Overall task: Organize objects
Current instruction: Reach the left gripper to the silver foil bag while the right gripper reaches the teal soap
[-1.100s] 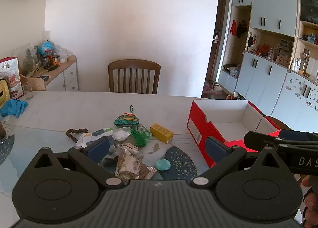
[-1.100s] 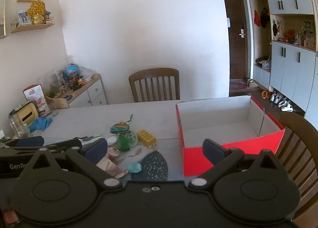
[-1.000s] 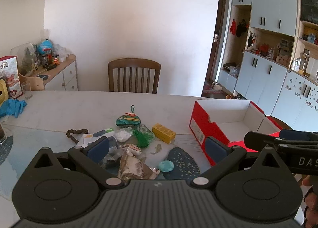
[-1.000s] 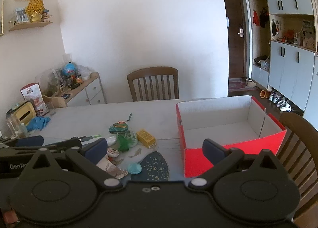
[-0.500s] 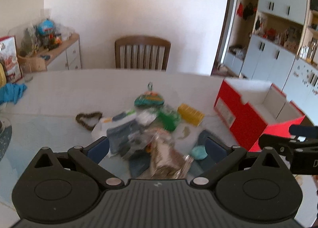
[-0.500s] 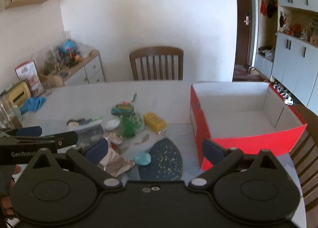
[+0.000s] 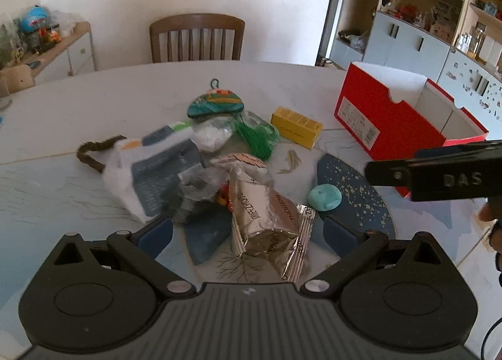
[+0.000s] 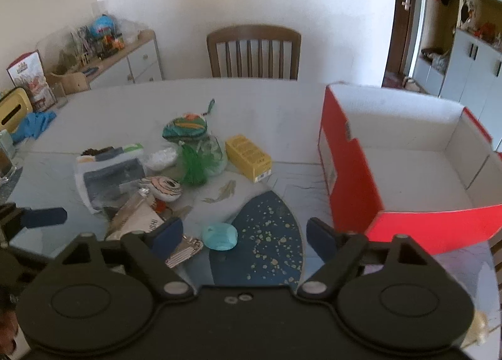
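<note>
A: How are the jaws of the left gripper (image 7: 248,233) seen?

B: They are seen spread wide, with nothing gripped. The silver foil packet (image 7: 269,222) is framed between them, lying on the counter (image 7: 94,103) with its near end reaching in between the two blue pads. Whether a pad is touched by it cannot be told.

A: And the right gripper (image 8: 244,235)?

B: Its jaws are likewise held apart and empty. The small turquoise piece (image 8: 219,236) is found in the gap between them, nearer the left pad, on the counter at the edge of the dark blue speckled mat (image 8: 266,240). The foil packet's crimped end is seen just beside that same left pad.

A: Where is the rest of the clutter placed?

B: A heap is spread over the middle of the counter, beyond both grippers. A grey-and-white pouch (image 7: 157,172) is set at its left, with a brown cord loop (image 7: 91,148) beside it. A painted fish-shaped pouch (image 7: 215,104) is laid farthest back, a green tassel (image 7: 259,139) in front of it, and a yellow box (image 7: 296,131) to the right of the tassel.

A: And the container?

B: The red box (image 8: 351,178) is stood open on the right, apart from the heap, and its white inside is seen bare.
</note>
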The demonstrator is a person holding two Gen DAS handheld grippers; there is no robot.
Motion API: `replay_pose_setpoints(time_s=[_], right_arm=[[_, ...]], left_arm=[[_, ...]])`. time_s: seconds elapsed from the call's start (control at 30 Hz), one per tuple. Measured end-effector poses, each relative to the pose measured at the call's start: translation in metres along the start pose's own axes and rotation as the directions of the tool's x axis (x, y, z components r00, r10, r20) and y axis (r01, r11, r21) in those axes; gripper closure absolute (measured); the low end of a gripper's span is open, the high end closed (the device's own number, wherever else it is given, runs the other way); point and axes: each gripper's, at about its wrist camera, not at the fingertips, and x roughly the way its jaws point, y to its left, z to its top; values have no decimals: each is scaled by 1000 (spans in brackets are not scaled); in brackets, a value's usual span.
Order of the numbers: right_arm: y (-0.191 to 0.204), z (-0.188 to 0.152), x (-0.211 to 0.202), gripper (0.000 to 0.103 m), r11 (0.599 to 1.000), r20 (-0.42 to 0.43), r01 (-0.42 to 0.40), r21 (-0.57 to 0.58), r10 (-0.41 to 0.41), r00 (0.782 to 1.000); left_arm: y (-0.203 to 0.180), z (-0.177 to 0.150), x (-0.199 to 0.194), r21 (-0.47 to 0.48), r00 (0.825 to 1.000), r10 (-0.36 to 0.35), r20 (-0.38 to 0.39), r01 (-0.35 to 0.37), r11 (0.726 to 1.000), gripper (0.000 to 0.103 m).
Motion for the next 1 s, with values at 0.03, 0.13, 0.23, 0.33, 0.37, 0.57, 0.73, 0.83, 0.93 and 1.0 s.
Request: replay_pose_setpoints(time_s=[0.03,0.13,0.23,0.33,0.37,0.57,0.73,0.83,0.93,1.0], right_arm=[[0,1,6,20,1000,-17,-6,4,6,1000],[3,1,23,21,1000,-56,-23,-4,23,998],[5,1,39,27,1000,-97,-22,-9,21,995],[10,0,52,30,999,-130,-35,-27,31,991],[12,-1,56,30,999,-139,-36,-35,31,990],[16,1,71,40,999,-171,-45,-25,40,984],[12,0,77,54,999,-191,-44,18,47,980],[13,-1,77,58,999,-191,-42,20,45,981],[14,-1,78,61,999,-192,-42,19,45,980],[14,-1,78,65,999,-194,-43,19,46,980]], left_arm=[[0,0,4,1,1000,-9,-1,9,1000,1],[-2,-3,17,16,1000,-16,-23,16,1000,1],[-4,-7,27,23,999,-14,-38,15,1000,5],[-4,-9,33,22,999,-21,-45,22,1000,7],[-4,-9,35,23,999,-19,-46,20,1000,8],[-3,-3,41,24,999,-29,-43,30,999,18],[-2,-4,45,9,997,-48,-63,49,999,37],[-2,-5,45,11,997,-58,-58,58,998,43],[-4,-5,44,14,997,-58,-56,59,998,46],[-4,-5,43,20,996,-59,-60,60,998,48]])
